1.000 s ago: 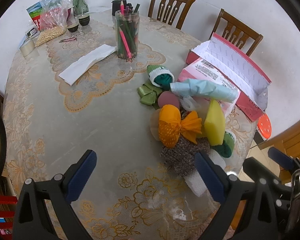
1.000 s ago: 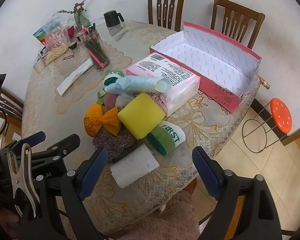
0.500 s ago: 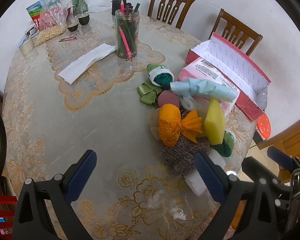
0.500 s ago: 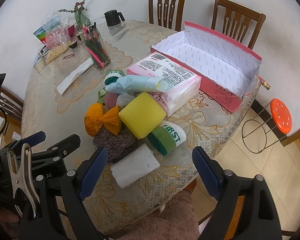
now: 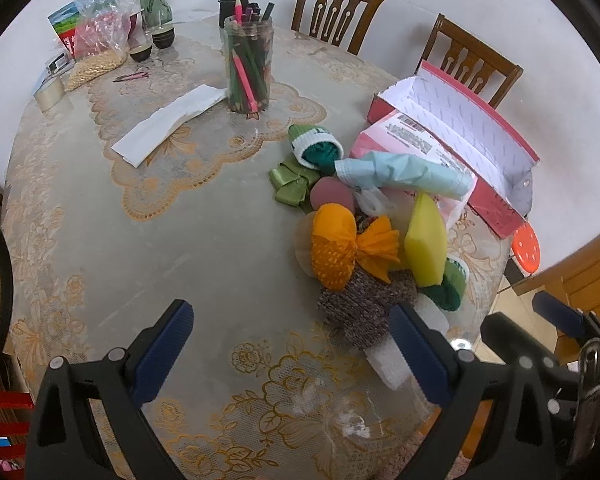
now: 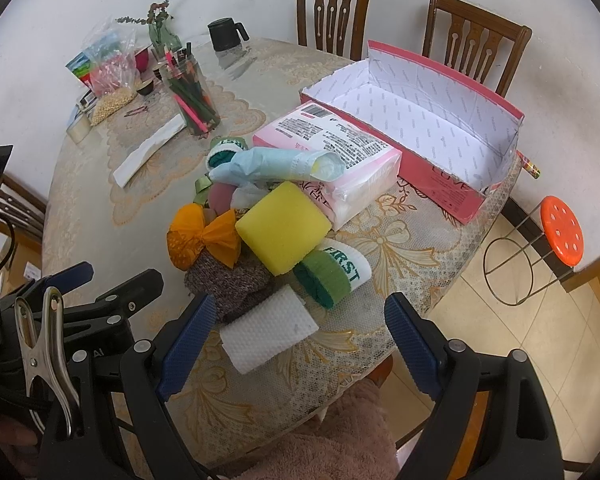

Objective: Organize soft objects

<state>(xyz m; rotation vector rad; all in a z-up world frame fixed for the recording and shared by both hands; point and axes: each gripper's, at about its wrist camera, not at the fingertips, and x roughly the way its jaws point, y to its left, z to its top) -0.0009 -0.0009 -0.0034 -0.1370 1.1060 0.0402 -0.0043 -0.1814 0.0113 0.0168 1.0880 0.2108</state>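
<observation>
A heap of soft things lies on the table near its right edge: a yellow sponge [image 6: 284,228], an orange mesh puff [image 6: 198,238], a grey-brown knit piece [image 6: 230,282], a white foam pad [image 6: 268,330], a green and white rolled sock [image 6: 334,274], a pale blue roll [image 6: 272,166] and a pink tissue pack [image 6: 332,148]. Behind them stands an open pink box [image 6: 452,184], white inside. My right gripper [image 6: 296,330] hovers open over the white pad. My left gripper [image 5: 290,346] is open above bare tablecloth, left of the heap [image 5: 364,240].
A jar of pencils [image 5: 248,72], a folded white paper [image 5: 168,124], bags, cups and a tape roll [image 5: 50,92] sit at the table's far side. Two wooden chairs [image 6: 474,36] stand behind the box. An orange stool [image 6: 560,232] is on the floor at the right.
</observation>
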